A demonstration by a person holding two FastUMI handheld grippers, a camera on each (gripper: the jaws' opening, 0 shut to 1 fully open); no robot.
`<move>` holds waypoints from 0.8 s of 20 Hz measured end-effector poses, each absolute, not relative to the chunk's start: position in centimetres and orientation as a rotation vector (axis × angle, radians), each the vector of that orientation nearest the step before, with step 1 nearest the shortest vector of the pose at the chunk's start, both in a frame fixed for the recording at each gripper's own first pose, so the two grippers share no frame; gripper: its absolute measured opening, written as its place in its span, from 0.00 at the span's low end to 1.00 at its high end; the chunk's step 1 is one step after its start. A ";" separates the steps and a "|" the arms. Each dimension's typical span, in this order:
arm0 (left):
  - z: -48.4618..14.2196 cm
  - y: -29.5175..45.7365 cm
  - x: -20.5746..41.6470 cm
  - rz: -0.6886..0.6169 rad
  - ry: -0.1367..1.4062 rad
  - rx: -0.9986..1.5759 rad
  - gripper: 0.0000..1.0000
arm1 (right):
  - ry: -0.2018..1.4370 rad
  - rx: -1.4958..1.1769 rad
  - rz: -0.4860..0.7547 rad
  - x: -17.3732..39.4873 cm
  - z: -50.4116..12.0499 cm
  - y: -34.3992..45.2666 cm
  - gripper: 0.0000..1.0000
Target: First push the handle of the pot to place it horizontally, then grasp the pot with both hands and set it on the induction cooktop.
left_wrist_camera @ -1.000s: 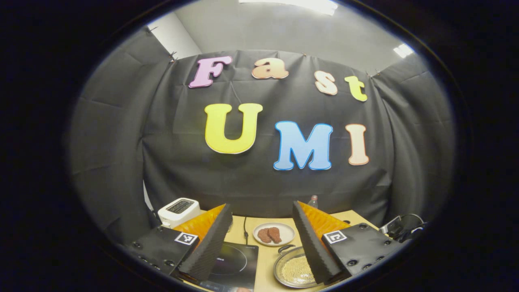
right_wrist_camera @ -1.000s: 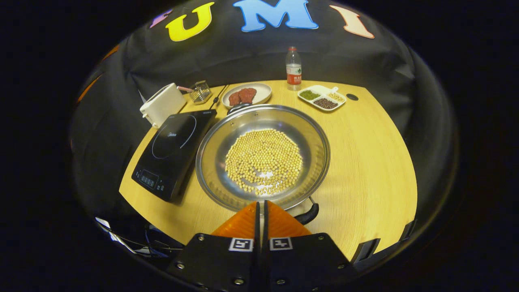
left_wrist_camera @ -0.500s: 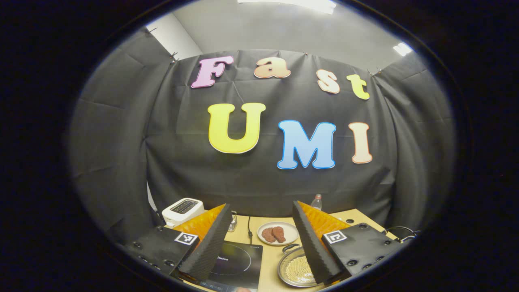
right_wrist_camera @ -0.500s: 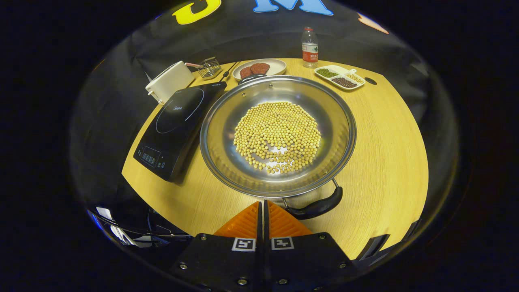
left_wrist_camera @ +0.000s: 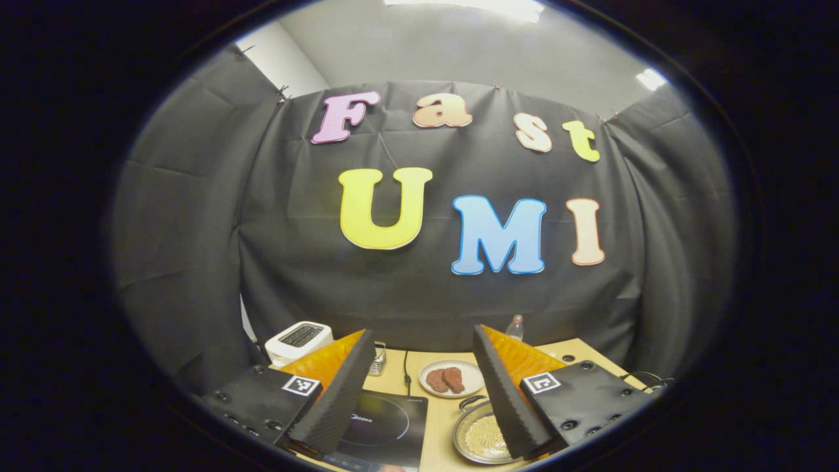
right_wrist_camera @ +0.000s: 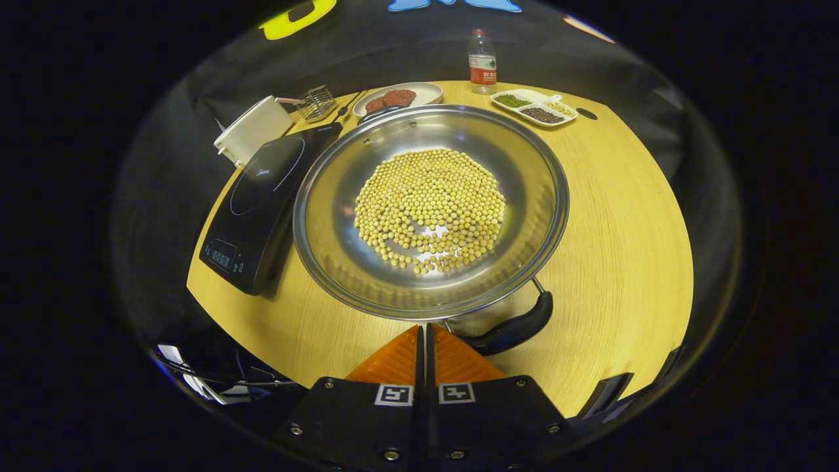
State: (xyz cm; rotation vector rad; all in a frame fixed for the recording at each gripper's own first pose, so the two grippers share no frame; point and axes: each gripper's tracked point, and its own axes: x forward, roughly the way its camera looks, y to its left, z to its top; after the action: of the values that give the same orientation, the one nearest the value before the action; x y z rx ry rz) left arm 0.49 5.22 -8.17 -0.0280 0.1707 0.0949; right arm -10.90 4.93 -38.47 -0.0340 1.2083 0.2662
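**Q:** Where does the pot stand, and which way do its handles point?

**A:** The steel pot (right_wrist_camera: 430,210) sits on the wooden table (right_wrist_camera: 623,249), just right of the induction cooktop (right_wrist_camera: 262,203), its rim close against the cooktop's edge. It is not on the cooktop. Soybeans (right_wrist_camera: 429,206) cover its floor. In the right gripper view the near handle (right_wrist_camera: 514,328), black, sits at the lower right of the rim, toward me and somewhat right. The far handle (right_wrist_camera: 380,113) shows at the upper left of the rim, by the plate of meat (right_wrist_camera: 396,98). The axis through both handles therefore runs diagonally, near right to far left, not straight across.

**Q:** State of your right hand-held gripper?

**A:** My right hand-held gripper (right_wrist_camera: 426,337) has its orange fingers pressed together, holding nothing. The tips lie just short of the pot's near rim, just left of the near handle. Whether they touch the rim, I cannot tell.

**Q:** And the left?

**A:** My left hand-held gripper (left_wrist_camera: 423,341) is spread wide and empty, held above the table and facing the booth wall. Between its fingers I see the cooktop (left_wrist_camera: 383,426), the pot (left_wrist_camera: 478,436) and the plate (left_wrist_camera: 452,379).

**Q:** Other items noted?

**A:** A white toaster (right_wrist_camera: 252,131), a small wire basket (right_wrist_camera: 319,101), a water bottle (right_wrist_camera: 482,56) and a divided dish of beans (right_wrist_camera: 532,107) along the far edge.
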 end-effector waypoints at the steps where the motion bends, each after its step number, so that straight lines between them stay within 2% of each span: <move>1: -8.2 5.0 0.5 0.090 0.169 -0.029 0.95 | 1.207 -0.033 0.261 -10.8 -38.5 4.7 0.00; 12: -7.6 4.1 1.4 0.064 0.169 -0.005 0.95 | 1.194 -0.045 0.174 -9.2 -38.9 0.4 0.00; 13: -7.5 4.1 1.1 0.067 0.169 -0.005 0.99 | 1.191 -0.048 0.171 -9.0 -38.9 0.1 0.00; 14: -7.3 4.1 1.2 0.068 0.169 -0.004 0.95 | 1.188 -0.051 0.167 -8.8 -38.9 -0.3 0.00; 16: -7.2 3.9 1.1 0.065 0.169 0.000 0.95 | 1.183 -0.054 0.152 -8.3 -38.8 -1.1 0.00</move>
State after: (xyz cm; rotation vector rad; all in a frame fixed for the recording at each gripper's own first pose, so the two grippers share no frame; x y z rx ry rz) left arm 1.10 3.94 -7.19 0.0000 0.1692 0.0654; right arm -8.26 -1.06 -38.78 -0.0538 1.1828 0.1521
